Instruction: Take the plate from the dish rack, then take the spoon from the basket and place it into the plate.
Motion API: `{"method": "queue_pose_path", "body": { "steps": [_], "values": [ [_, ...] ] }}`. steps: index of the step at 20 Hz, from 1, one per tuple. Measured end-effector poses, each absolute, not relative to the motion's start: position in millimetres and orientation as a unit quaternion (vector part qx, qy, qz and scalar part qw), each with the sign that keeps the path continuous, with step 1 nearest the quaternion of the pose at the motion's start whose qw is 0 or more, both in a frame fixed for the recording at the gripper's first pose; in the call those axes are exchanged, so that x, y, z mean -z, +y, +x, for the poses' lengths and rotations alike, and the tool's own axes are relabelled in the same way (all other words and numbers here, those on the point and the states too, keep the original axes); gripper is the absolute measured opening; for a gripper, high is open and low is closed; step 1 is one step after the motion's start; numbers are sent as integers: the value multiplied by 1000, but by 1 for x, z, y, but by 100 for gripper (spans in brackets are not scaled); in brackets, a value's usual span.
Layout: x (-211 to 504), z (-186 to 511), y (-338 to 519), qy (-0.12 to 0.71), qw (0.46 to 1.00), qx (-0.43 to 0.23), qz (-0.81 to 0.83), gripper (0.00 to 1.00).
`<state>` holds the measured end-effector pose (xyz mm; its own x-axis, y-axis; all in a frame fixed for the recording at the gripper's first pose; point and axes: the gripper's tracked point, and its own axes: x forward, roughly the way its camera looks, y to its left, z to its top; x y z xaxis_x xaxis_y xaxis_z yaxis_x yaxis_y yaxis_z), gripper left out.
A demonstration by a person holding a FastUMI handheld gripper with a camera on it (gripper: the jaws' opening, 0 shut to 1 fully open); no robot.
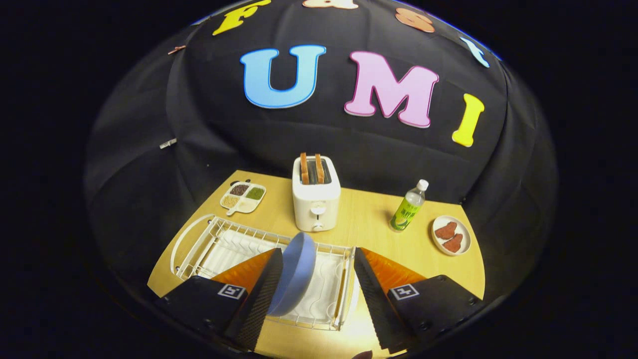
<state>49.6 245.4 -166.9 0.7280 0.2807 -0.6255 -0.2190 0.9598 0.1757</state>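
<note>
Your tool point(317, 264) sits low in the centre of the frame with its fingers spread wide apart, gripping nothing. The round light-blue plate point(295, 279) stands on edge in the white wire dish rack point(219, 244). It is between the fingers, right up against the left one and well apart from the right one; you cannot tell whether the left finger touches it. The rack rests on the light wooden surface point(364, 219) at lower left, over a white ribbed drip tray.

Above the rack, mid-frame, a white two-slot toaster point(316, 199) holds two slices of toast upright in its slots. At its left lies a white four-compartment dish point(242, 197) filled with dark, green and pale grains. To the right stand a clear plastic bottle with a green label point(407, 208) and a small white round plate point(451, 235) carrying two reddish-brown pieces of food.
</note>
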Motion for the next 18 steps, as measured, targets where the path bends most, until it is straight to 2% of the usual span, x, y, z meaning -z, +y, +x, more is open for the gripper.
{"method": "queue_pose_path", "body": {
  "steps": [7, 10, 13, 14, 18],
  "values": [
    [237, 51, 274, 443, 888, -94, 80, 68],
    [252, 52, 275, 465, 879, -64, 89, 49],
    [267, 44, 275, 492, 867, -44, 68, 43],
    [267, 45, 271, 494, 867, -34, 58, 35],
    [255, 47, 278, 500, 865, -33, 15, 30]
  ]
}}
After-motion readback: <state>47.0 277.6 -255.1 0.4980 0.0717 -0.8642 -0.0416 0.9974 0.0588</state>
